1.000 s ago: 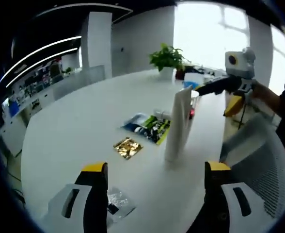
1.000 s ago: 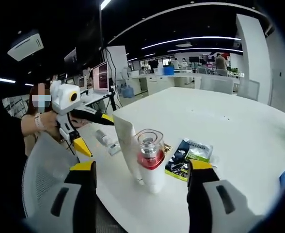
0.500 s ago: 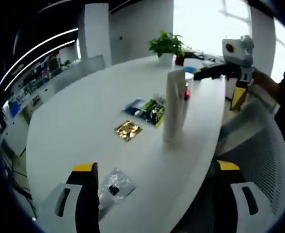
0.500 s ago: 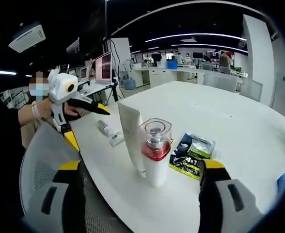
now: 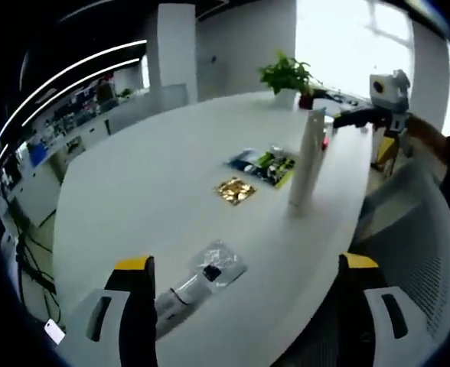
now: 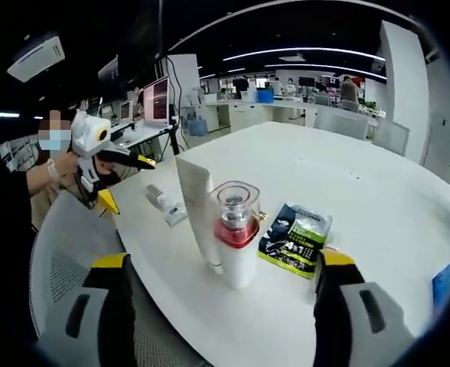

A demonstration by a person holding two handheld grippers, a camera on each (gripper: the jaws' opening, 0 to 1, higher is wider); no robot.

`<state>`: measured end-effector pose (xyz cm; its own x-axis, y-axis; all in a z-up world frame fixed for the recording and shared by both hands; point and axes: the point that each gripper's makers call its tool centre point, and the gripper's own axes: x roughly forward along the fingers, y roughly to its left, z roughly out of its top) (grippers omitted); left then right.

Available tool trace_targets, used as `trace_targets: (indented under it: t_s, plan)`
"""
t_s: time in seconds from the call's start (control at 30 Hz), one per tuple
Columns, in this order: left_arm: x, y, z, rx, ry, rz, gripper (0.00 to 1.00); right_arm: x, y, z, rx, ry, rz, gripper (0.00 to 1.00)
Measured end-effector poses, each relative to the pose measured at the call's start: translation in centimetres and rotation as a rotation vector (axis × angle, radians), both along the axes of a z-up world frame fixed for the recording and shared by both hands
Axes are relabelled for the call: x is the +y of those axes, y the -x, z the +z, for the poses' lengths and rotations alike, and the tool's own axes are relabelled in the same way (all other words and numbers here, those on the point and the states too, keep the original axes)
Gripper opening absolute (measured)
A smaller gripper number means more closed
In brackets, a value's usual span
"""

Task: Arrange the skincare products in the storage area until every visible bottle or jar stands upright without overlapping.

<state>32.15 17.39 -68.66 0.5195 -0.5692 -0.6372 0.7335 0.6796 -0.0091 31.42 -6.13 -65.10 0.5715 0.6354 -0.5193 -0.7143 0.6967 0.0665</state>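
Left gripper view: jaws of the left gripper (image 5: pixel 244 306) spread wide, holding nothing, above a white table (image 5: pixel 133 183); a tube (image 5: pixel 308 159) stands upright near sachets (image 5: pixel 263 164), a plant (image 5: pixel 288 75) behind. Right gripper view: the right gripper (image 6: pixel 223 306) likewise gapes empty, facing the tube (image 6: pixel 198 210) and a bottle (image 6: pixel 236 237) upright just beside it, office desks (image 6: pixel 271 115) beyond.

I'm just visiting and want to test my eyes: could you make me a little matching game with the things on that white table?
Things:
1. white tube
2. bottle with red band
3. gold packet
4. small clear-wrapped item

States:
a. lying flat, mid-table
b. upright, clear cap on top
c. lying near the table edge, by the left tongs
d. upright, tall and plain

Pairs: 1-d, 2-b, 3-a, 4-c
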Motion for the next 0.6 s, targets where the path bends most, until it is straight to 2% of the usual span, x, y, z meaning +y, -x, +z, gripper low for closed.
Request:
trace_targets:
  t_s: [0.03, 0.23, 0.33, 0.43, 0.53, 0.6]
  plan:
    - [0.3, 0.1, -0.3, 0.016, -0.010, -0.005, 0.97, 0.0, 0.0, 0.0, 0.002, 0.004, -0.002, 0.99]
    - [1.7, -0.4, -0.8, 0.006, -0.027, -0.031, 0.94, -0.4, 0.1, 0.2, 0.029, 0.032, -0.039, 0.99]
    - [2.8, -0.6, -1.6, 0.022, -0.069, -0.061, 0.92, -0.4, 0.2, 0.2, 0.036, 0.044, -0.055, 0.99]
    - [3.7, -0.9, -2.2, 0.035, -0.096, -0.124, 0.85, -0.4, 0.3, -0.1, 0.048, 0.079, -0.072, 0.99]
    - [4.4, -1.5, -2.7, 0.040, -0.126, -0.172, 0.83, 0.0, 0.5, -0.2, 0.059, 0.077, -0.093, 0.99]
    - [4.9, -1.8, -3.1, 0.048, -0.149, -0.230, 0.77, 0.3, 0.7, -0.2, 0.065, 0.082, -0.105, 0.99]
